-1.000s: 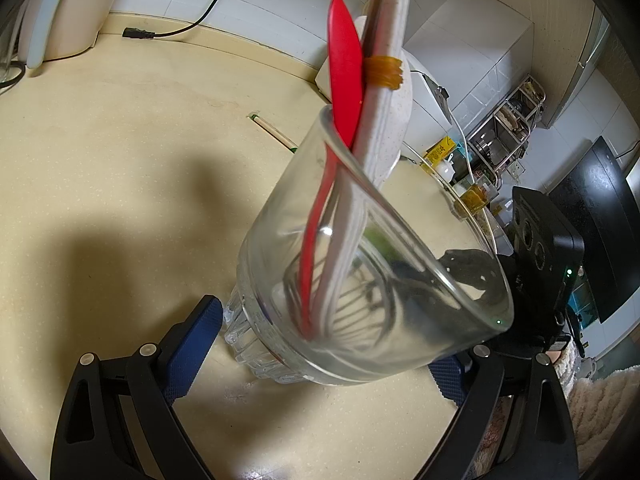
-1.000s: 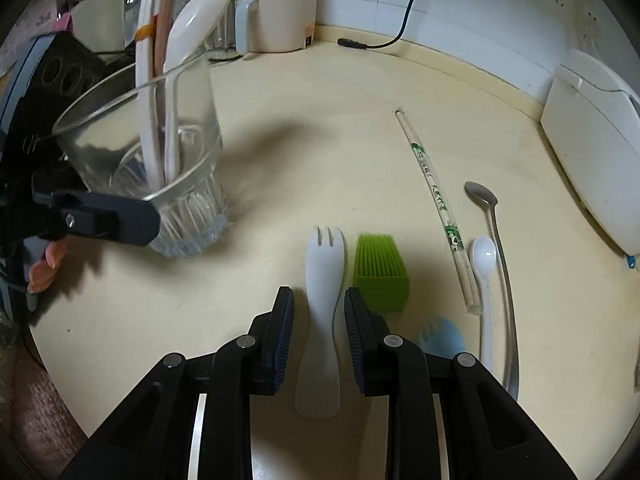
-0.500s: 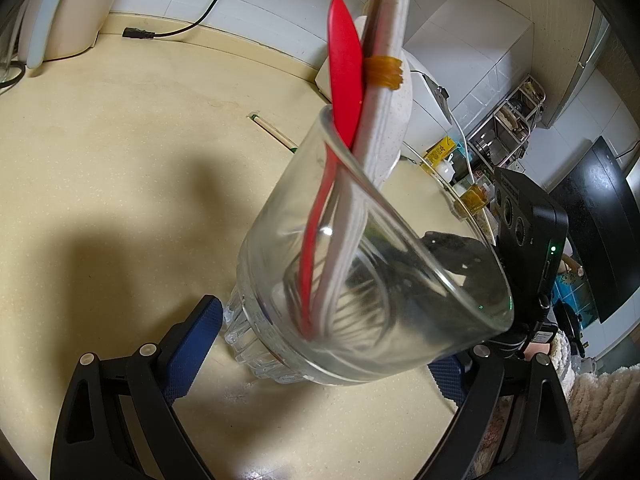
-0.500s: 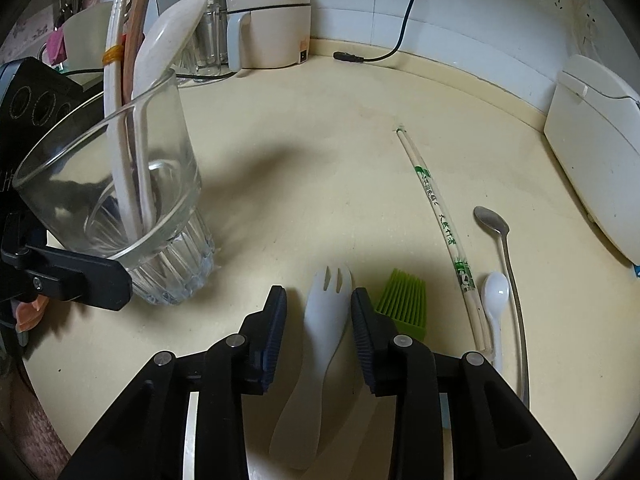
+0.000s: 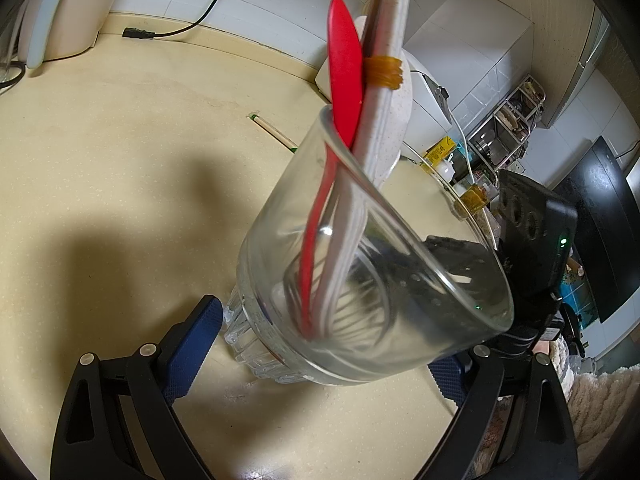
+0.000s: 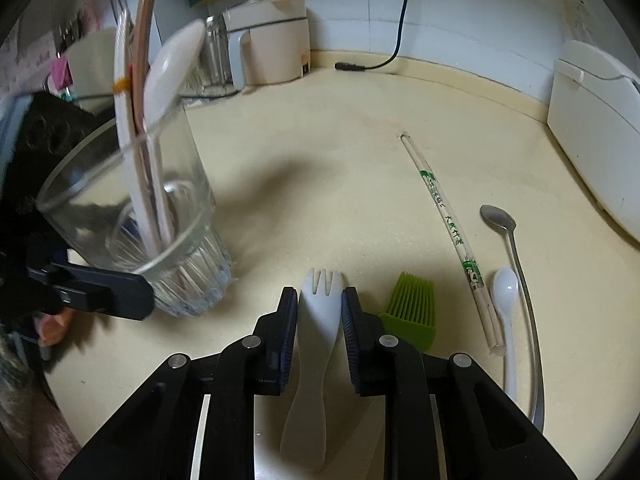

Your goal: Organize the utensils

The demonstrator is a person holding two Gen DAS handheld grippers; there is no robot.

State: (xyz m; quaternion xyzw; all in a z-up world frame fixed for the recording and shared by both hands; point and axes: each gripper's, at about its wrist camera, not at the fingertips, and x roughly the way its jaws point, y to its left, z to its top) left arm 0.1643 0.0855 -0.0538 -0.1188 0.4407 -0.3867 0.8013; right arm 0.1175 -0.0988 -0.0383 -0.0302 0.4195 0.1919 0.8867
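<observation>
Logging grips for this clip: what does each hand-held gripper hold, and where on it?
Left hand-held gripper: glass, at its base. Right hand-held gripper: jaws closing around the white fork, just below the tines; firm contact unclear.

Glass (image 6: pixel 160 240) left on counter (image 6: pixel 320 168); fork (image 6: pixel 320 304) right of it, then brush (image 6: pixel 412 312), chopsticks (image 6: pixel 452 236), spoons (image 6: pixel 506 304).

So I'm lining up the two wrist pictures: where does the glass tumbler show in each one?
Left wrist view: the glass tumbler fills the centre-right, tilted, between the left claw's pads.
Right wrist view: the tumbler is at left-centre, beside the white fork.
Shared landmark: the black power cord's plug on the counter, upper left in the left view, upper centre in the right.
</observation>
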